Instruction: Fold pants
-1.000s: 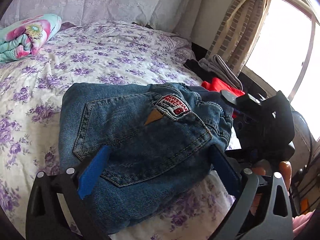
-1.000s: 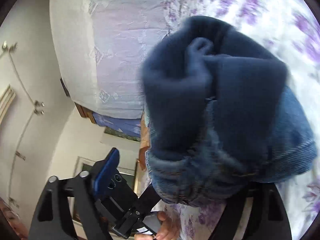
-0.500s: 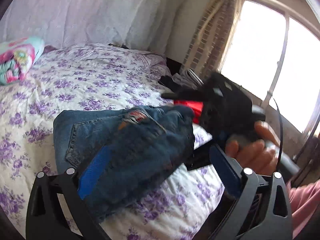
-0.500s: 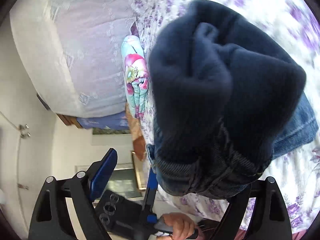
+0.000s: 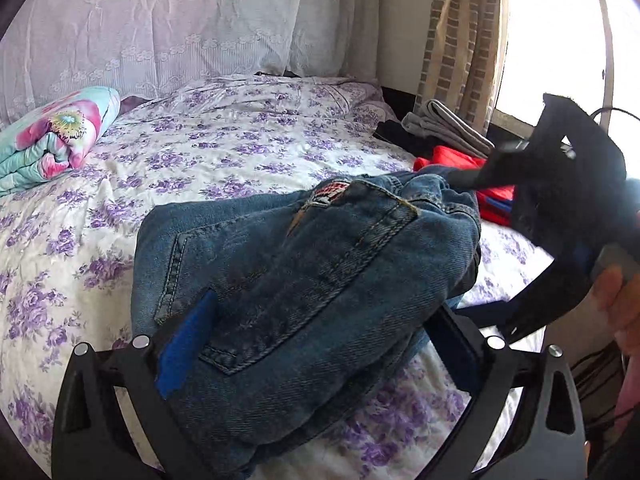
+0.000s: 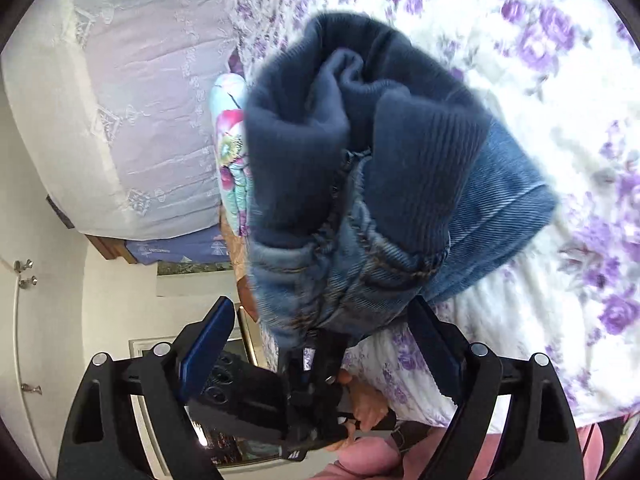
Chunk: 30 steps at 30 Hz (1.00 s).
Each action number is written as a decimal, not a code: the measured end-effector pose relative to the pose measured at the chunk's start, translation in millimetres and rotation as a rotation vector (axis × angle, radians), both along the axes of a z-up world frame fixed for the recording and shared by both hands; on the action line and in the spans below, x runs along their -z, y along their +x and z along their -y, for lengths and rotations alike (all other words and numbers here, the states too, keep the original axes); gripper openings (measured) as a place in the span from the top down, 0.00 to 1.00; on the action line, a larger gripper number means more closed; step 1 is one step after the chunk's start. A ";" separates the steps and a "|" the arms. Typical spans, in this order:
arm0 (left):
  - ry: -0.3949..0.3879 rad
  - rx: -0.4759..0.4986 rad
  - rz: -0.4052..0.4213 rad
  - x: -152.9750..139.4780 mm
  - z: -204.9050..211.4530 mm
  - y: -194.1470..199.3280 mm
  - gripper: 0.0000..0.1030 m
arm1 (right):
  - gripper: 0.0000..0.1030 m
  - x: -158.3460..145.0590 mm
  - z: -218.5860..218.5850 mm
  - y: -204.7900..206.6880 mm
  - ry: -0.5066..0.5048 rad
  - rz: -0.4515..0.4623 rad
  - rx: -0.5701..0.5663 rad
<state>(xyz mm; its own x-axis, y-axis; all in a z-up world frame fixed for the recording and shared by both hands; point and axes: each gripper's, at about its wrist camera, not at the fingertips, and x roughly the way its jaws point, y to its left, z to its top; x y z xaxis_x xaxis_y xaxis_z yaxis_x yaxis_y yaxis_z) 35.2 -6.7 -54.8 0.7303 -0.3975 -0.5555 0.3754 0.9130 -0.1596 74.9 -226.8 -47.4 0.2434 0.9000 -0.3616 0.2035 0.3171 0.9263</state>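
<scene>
Folded blue denim pants [image 5: 304,288] with a back pocket and a red-white patch are held up off the floral bed sheet [image 5: 224,152]. My left gripper [image 5: 320,344] has its fingers wide apart with the bundle's near end between them. My right gripper [image 6: 320,340] also stands wide, at the waistband end, where the dark blue fleece lining [image 6: 344,128] shows. The right gripper's black body [image 5: 560,208] shows at the right of the left wrist view, one finger under the pants' far end. The left gripper and its hand [image 6: 304,408] show below in the right wrist view.
A rolled floral quilt [image 5: 56,136] lies at the bed's left. A red garment [image 5: 460,164] and grey and black clothes [image 5: 444,128] are piled at the bed's right edge by the curtain [image 5: 460,40] and window. A white lace drape [image 5: 180,28] hangs behind the bed.
The folded pants have been lifted off the sheet between both grippers and tilted. The right gripper moved from beside the waistband to a raised spot at the right.
</scene>
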 end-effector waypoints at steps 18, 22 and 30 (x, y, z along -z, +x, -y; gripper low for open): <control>-0.196 0.089 -0.129 13.8 -26.1 10.2 0.05 | 0.44 16.5 50.4 29.6 -0.606 0.516 -0.039; -0.215 0.061 -0.120 1.2 -26.7 7.4 0.05 | 0.66 -19.0 25.9 17.9 -0.718 0.737 -0.074; -0.207 0.065 -0.117 2.7 -18.0 8.4 0.05 | 0.33 7.6 38.4 35.4 -0.766 0.715 -0.046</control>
